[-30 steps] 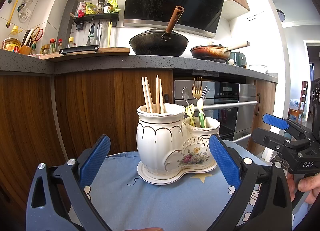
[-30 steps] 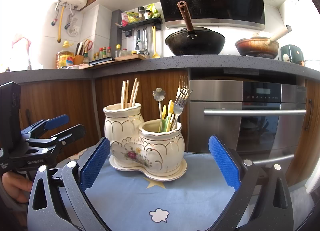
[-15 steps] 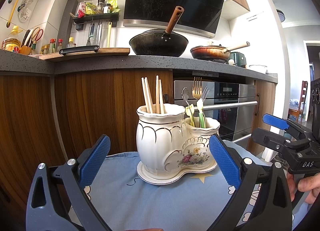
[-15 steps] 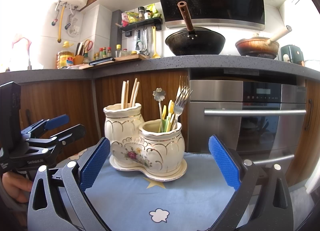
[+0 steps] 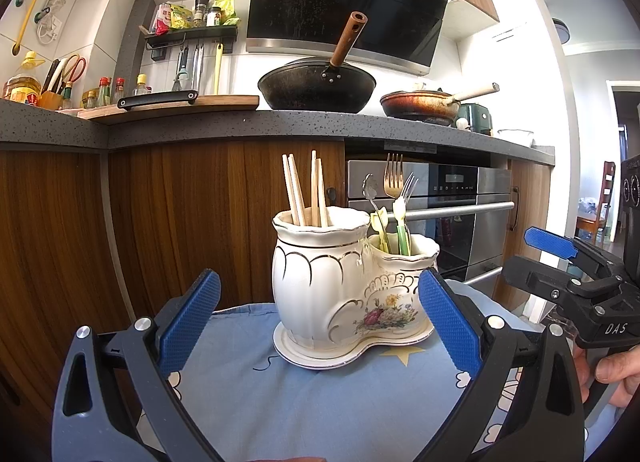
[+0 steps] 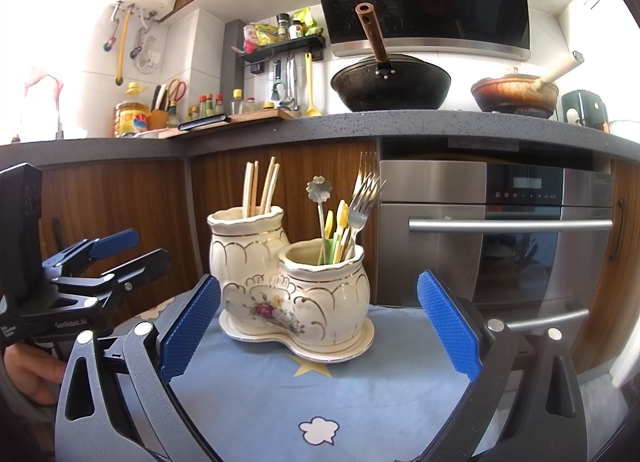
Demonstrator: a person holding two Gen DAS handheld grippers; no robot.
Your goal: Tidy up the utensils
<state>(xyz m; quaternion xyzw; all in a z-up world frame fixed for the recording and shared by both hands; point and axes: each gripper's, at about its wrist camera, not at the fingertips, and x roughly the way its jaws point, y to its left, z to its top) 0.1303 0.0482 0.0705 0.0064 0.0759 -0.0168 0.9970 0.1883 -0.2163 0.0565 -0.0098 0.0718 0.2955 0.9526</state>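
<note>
A white ceramic double holder [image 5: 344, 290] [image 6: 292, 286] with gold trim and a flower print stands on a blue cloth. Its taller pot holds several wooden chopsticks [image 5: 304, 193] [image 6: 260, 187]. The shorter pot holds forks [image 5: 396, 181] [image 6: 362, 197], a flower-ended spoon [image 6: 319, 187] and yellow-green handled utensils [image 6: 336, 234]. My left gripper [image 5: 320, 322] is open and empty, just in front of the holder. My right gripper [image 6: 318, 326] is open and empty too, a little nearer than the holder. Each gripper shows at the edge of the other's view.
The blue cloth [image 6: 360, 394] with star and cloud prints covers a small table. Behind it are wooden cabinets [image 5: 180, 221] and a steel oven [image 6: 500, 229] under a dark counter with a black wok [image 5: 318, 83] and a pan [image 6: 516, 91]. A hand [image 5: 612, 374] holds the right gripper.
</note>
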